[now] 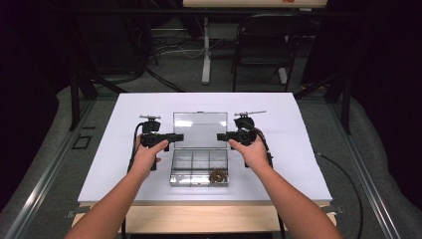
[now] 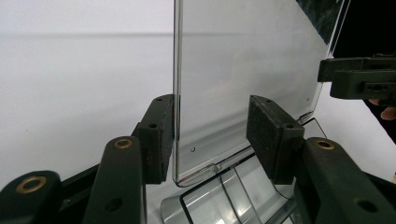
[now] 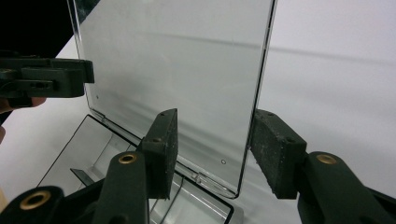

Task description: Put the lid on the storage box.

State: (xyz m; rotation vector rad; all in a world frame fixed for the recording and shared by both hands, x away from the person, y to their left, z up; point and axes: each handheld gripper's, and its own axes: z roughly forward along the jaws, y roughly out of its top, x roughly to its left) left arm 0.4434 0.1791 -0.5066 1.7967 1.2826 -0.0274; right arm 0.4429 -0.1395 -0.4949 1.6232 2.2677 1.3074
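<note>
Lid (image 1: 200, 128) of the clear box (image 1: 199, 172) stands raised, straddled unclamped by left gripper (image 1: 175, 137) and right gripper (image 1: 222, 136); closing judged remaining.

Clear plastic box (image 1: 199, 172), compartmented, rests mid-worktop (image 1: 124, 164). Its clear lid (image 1: 200, 129) stands open, upright. Small brownish items (image 1: 218, 175) occupy the front-right compartment.

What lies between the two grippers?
The upright clear lid of the open box stands between the left gripper and the right gripper, as the high view shows; each gripper's open jaws straddle one side edge.
</note>
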